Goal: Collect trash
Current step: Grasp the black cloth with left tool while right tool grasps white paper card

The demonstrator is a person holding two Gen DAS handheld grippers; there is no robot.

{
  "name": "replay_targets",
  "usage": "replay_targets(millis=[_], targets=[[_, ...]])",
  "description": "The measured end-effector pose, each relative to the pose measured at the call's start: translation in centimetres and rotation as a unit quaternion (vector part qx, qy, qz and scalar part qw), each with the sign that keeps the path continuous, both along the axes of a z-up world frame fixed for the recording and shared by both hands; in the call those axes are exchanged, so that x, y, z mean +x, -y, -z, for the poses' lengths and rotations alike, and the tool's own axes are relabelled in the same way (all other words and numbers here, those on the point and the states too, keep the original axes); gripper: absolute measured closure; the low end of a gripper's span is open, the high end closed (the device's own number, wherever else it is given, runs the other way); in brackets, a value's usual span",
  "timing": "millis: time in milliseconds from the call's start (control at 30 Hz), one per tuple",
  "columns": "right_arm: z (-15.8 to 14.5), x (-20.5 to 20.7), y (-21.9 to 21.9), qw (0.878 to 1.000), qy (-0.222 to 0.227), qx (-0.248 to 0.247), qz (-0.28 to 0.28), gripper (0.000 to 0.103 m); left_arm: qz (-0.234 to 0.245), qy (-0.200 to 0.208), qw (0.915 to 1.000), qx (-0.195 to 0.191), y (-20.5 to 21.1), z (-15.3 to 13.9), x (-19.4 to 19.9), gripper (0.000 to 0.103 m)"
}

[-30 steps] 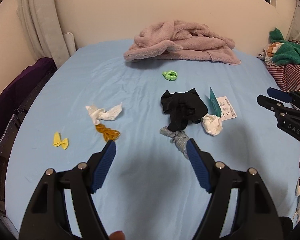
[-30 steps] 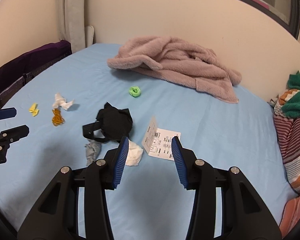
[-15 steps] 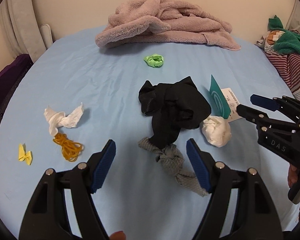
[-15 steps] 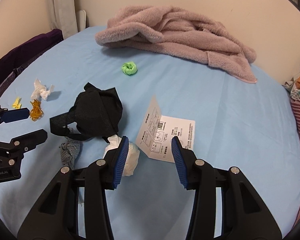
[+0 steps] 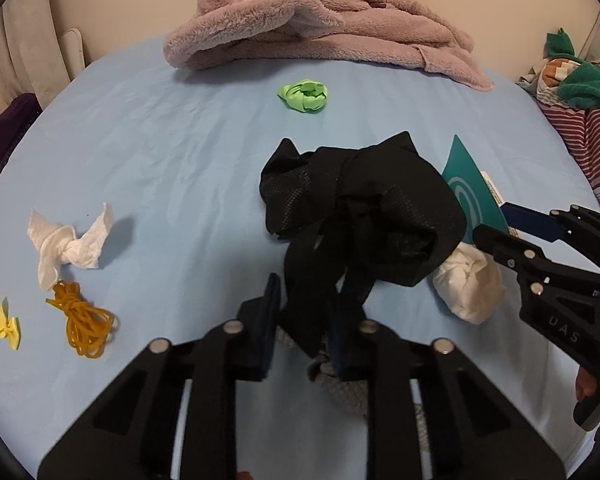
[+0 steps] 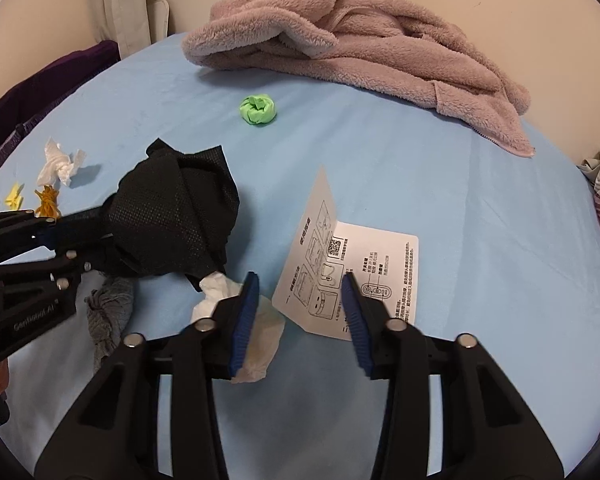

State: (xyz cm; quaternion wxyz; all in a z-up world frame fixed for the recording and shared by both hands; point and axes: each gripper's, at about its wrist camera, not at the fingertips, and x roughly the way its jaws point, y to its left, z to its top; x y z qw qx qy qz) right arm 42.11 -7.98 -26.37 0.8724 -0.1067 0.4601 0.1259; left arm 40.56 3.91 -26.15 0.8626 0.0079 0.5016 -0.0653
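The blue sheet [image 5: 172, 168] runs bare to the left of the left gripper [image 5: 306, 326] as far as the bed's edge, where a purple cloth [image 5: 4, 120] hangs. Ahead of both tools the sheet stays free up to the wall. Right of the right gripper [image 6: 300, 312] it lies clear as far as a striped clothing pile [image 5: 580, 148].

Far left of the left gripper lie a yellow scrap [image 5: 8, 322], a tangle of orange rubber bands [image 5: 86, 328] and a twisted white tissue [image 5: 66, 244], all well apart from its fingers. Its jaws have just been closing and stand narrow, pinching a hanging strap of the black mesh cloth [image 5: 360, 216]. The bulk of that cloth is heaped just ahead. A grey knotted rag [image 5: 340, 392] lies under the fingers. Further ahead sit a green crumpled wad [image 5: 303, 96] and a pink fleece blanket [image 5: 320, 20] against the wall.

The right gripper's jaws have just been closing too. In its own view they stand apart, with the near corner of the folded leaflet [image 6: 372, 256] between them, unpressed. A soft white paper wad [image 6: 260, 332] sits against its left finger, touching the black cloth. The leaflet is stiff, printed with diagrams, with one flap upright.
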Motion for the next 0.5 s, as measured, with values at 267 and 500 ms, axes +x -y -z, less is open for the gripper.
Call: replay_targets(millis=[267, 500], targets=[[-1.5, -0.5, 0.8, 1.0, 0.011, 0.014, 0.008, 0.103, -0.002, 0.022, 0.9995, -0.021, -0.3, -1.8, -0.3, 0.1], [-4.7, -2.3, 0.2, 0.999, 0.021, 0.03, -0.005, 0.103, -0.011, 0.04, 0.9986, -0.031, -1.5, -4.7, -2.0, 0.1]])
